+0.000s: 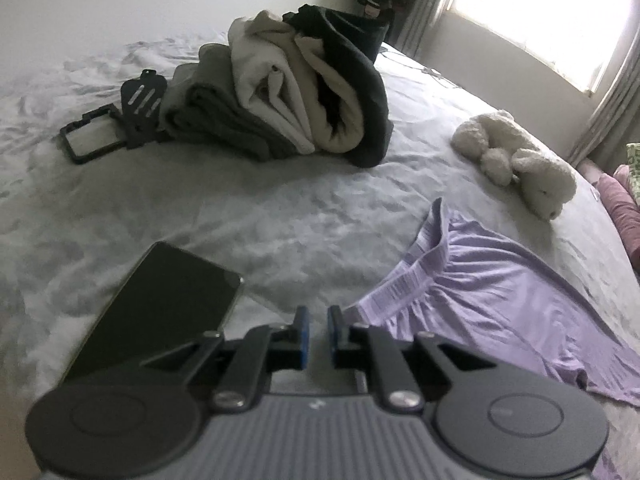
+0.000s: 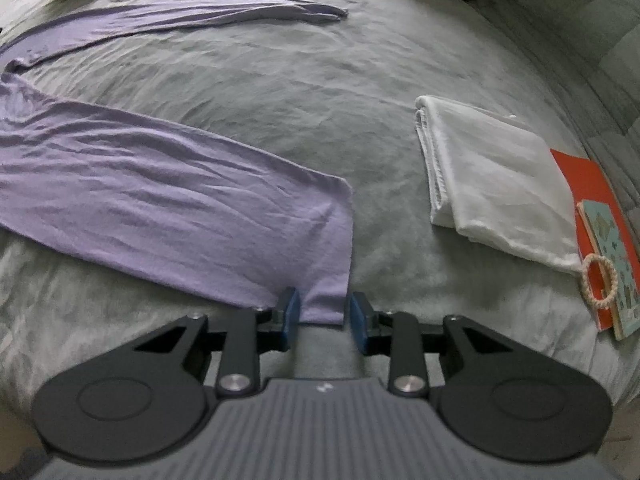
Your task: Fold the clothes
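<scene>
My right tool [image 2: 323,312] straddles the lilac trousers' [image 2: 168,200] leg hem, pads apart; my left tool [image 1: 316,330], slightly apart, holds nothing by the waistband [image 1: 404,284]. Next I pinch both ends.

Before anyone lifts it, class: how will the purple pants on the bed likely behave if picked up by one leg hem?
The purple pants look thin and finely wrinkled, so they will probably hang limp and drape rather than hold shape. They seem light, so one claw could likely lift them. The far leg lies spread apart, so it may trail across the bed.
</scene>
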`<state>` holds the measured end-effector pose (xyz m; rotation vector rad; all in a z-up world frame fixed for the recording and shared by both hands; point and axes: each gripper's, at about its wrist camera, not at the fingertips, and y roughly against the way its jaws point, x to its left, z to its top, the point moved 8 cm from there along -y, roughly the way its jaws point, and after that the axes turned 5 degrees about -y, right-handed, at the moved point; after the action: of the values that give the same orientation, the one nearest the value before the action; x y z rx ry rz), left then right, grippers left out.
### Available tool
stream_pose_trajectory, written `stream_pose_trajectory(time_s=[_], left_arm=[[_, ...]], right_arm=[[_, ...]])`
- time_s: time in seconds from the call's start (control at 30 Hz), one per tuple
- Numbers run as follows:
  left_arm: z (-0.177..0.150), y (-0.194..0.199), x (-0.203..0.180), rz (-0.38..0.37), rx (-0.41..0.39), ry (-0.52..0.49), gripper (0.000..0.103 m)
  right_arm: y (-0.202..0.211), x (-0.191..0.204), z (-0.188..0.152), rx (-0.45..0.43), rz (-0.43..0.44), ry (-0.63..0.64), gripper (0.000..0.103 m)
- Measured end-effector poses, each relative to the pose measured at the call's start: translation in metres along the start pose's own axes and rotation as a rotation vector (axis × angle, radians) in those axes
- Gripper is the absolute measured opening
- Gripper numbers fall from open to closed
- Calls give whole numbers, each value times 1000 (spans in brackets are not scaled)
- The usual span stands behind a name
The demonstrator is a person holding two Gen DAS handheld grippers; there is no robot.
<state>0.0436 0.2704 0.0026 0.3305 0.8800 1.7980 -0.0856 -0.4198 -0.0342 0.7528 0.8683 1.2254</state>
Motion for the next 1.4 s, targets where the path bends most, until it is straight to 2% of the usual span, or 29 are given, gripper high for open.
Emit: stream_pose_trajectory(time_s=[0.17,0.33,0.4,0.47,0.5,0.67,0.8,0.87,1.03,1.3,1.4], left_arm=[[4,2,-3,-1,-24,1,9],[8,2,-17,-32,-25,-6,10],[9,1,-28,-59,-23,-18,15],[9,-3,-50,-101,-12,-74,28],[8,-5,-62,-123,-5,-106,29],[-10,-21,-121,-149,28,-284,30],[-23,-39,-150,-178,83,-329,30],[-24,-43,-161,-175,83,-348,30],[-22,-53,-179,-172,82,-378,31],[-24,-70,-202,-134,74,-464,39],[-23,-73,-204,-126,71,-476,39]], right_arm=[[4,-9,10,-4,13,-42,33],[18,-23,38,-126,35,-165,33],[13,-25,53,-140,53,-214,33],[1,-27,70,-143,55,-262,33],[-5,-28,78,-145,56,-286,33],[-41,-30,124,-163,128,-466,33],[-74,-28,160,-173,122,-521,33],[-89,-24,178,-180,110,-513,33],[-116,-17,217,-217,142,-484,34],[-147,-40,250,-273,303,-682,33],[-154,-46,257,-290,333,-727,32]])
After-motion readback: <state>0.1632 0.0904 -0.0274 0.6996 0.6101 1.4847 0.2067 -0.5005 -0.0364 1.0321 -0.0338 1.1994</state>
